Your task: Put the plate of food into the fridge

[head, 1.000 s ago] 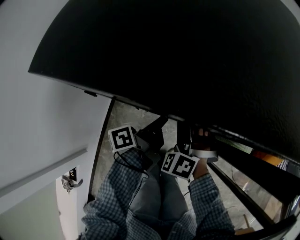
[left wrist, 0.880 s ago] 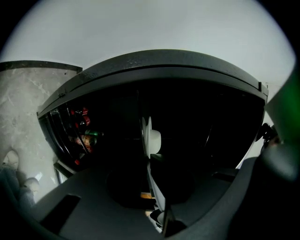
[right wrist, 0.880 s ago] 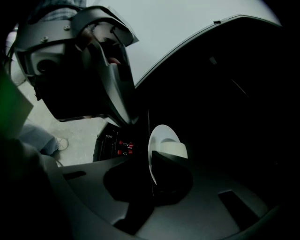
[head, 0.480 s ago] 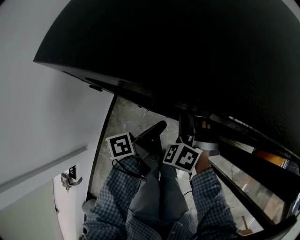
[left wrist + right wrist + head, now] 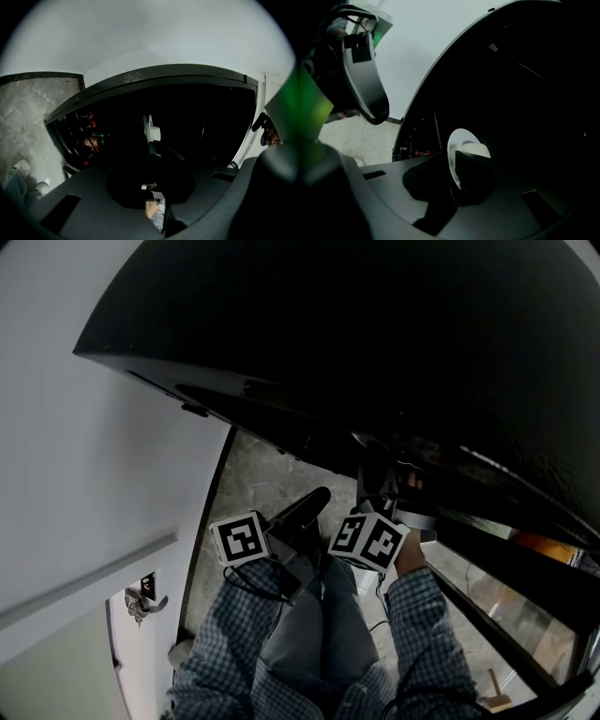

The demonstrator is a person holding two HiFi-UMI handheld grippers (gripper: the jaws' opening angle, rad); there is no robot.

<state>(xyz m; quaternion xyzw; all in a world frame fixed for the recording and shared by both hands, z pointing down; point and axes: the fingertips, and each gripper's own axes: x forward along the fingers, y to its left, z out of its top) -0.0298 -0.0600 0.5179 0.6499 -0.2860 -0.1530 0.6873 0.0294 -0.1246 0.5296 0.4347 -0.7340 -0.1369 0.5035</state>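
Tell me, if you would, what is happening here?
A person stands at the open black fridge with a gripper in each hand. The right gripper has its tongs clamped on the rim of a white plate carrying pale food, held in front of the dark interior. The left gripper is beside it, its tongs seemingly shut on nothing.

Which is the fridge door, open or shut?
Open: the left gripper view looks into the fridge, dark inside, and the stocked door shelves stand swung out at its left.
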